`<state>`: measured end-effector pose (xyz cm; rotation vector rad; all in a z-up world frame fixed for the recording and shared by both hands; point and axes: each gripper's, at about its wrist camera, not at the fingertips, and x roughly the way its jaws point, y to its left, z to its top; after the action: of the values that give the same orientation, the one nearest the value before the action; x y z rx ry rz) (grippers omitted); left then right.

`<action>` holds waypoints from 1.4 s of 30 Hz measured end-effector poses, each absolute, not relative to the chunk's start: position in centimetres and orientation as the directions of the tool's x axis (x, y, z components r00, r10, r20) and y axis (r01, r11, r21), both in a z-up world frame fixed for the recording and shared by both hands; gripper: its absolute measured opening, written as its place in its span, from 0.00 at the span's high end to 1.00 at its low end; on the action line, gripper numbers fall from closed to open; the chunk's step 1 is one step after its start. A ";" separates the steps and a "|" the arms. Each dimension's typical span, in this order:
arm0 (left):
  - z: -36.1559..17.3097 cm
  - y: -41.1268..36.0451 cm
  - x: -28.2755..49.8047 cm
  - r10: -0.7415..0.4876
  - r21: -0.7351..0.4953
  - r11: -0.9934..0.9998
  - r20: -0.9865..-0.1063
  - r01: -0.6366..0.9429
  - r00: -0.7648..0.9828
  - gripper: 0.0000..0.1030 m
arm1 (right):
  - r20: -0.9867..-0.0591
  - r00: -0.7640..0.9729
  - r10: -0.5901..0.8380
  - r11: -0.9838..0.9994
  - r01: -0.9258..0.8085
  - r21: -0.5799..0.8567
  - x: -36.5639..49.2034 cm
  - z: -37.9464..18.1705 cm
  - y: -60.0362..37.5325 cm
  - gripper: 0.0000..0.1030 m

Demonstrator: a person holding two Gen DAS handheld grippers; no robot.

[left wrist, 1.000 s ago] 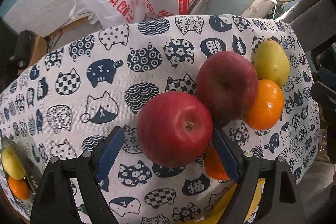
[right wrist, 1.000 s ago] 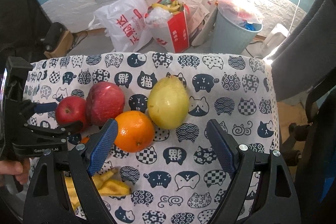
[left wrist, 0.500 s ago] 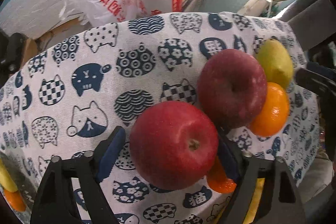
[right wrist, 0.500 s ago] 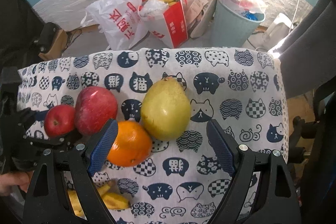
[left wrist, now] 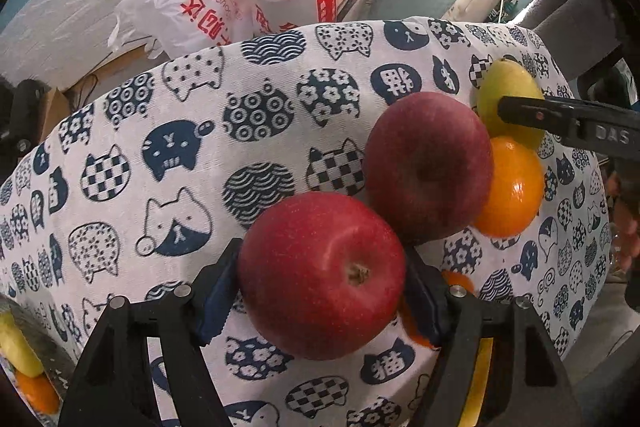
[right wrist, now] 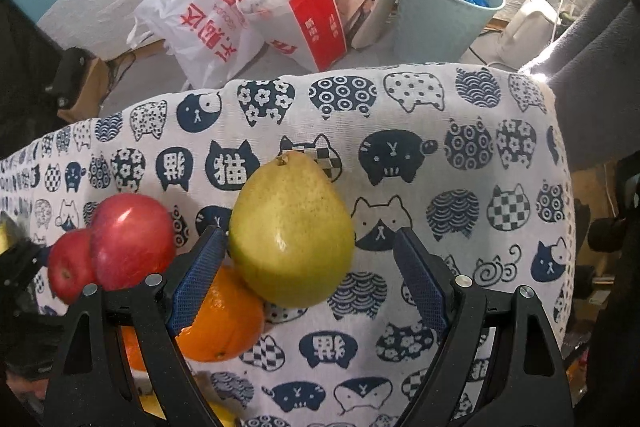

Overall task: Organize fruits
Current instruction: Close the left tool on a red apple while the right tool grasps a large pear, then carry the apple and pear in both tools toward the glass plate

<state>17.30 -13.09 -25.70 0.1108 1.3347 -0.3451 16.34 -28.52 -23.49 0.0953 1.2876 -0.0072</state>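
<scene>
Your left gripper (left wrist: 320,291) has just closed its jaws; they now pinch the small red apple (left wrist: 322,275) at lower centre, on or barely off the cat-print cloth (left wrist: 168,131). Above right, the larger apple (left wrist: 428,167), orange (left wrist: 510,187) and pear (right wrist: 292,231) remain clustered, so most sorting looks undone. Your right gripper (right wrist: 308,275) stands spread around the pear, its right pad clear of it.

cat-print tablecloth (right wrist: 460,115), apples (left wrist: 428,167), orange (left wrist: 512,187), pear (right wrist: 292,235)
</scene>
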 end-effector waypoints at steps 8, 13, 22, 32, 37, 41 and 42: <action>-24.5 -11.6 17.0 -0.205 -0.143 0.949 -0.958 0.282 0.203 0.27 | -0.959 0.276 0.065 0.997 0.027 0.076 17.0 -25.2 -27.7 0.36; -23.5 -11.0 16.7 -0.216 -0.153 0.949 -0.952 0.276 0.216 0.27 | -0.961 0.276 0.034 0.999 0.024 0.042 16.9 -25.0 -27.3 0.37; -21.7 -9.9 15.9 -0.218 -0.147 0.951 -0.943 0.271 0.251 0.27 | -0.945 0.328 0.011 1.000 0.003 0.012 15.2 -22.6 -26.5 0.37; -19.4 -8.6 14.0 -0.220 -0.141 0.953 -0.931 0.269 0.292 0.27 | -0.912 0.407 0.042 0.999 -0.041 0.028 13.3 -18.3 -24.2 0.37; -18.0 -8.2 12.8 -0.225 -0.139 0.952 -0.923 0.272 0.313 0.27 | -0.894 0.442 0.073 0.996 -0.084 0.040 12.3 -16.2 -22.7 0.37; -17.1 -7.8 11.8 -0.236 -0.149 0.951 -0.917 0.272 0.322 0.27 | -0.881 0.464 0.094 0.993 -0.106 0.050 11.3 -14.7 -21.7 0.37; -16.8 -7.7 11.5 -0.236 -0.147 0.950 -0.915 0.274 0.327 0.27 | -0.876 0.471 0.104 0.992 -0.113 0.057 11.1 -14.2 -21.4 0.37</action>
<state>11.47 -7.72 -16.81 0.0362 1.1922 -0.3338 11.09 -21.40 -14.23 -0.0090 1.0718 0.1325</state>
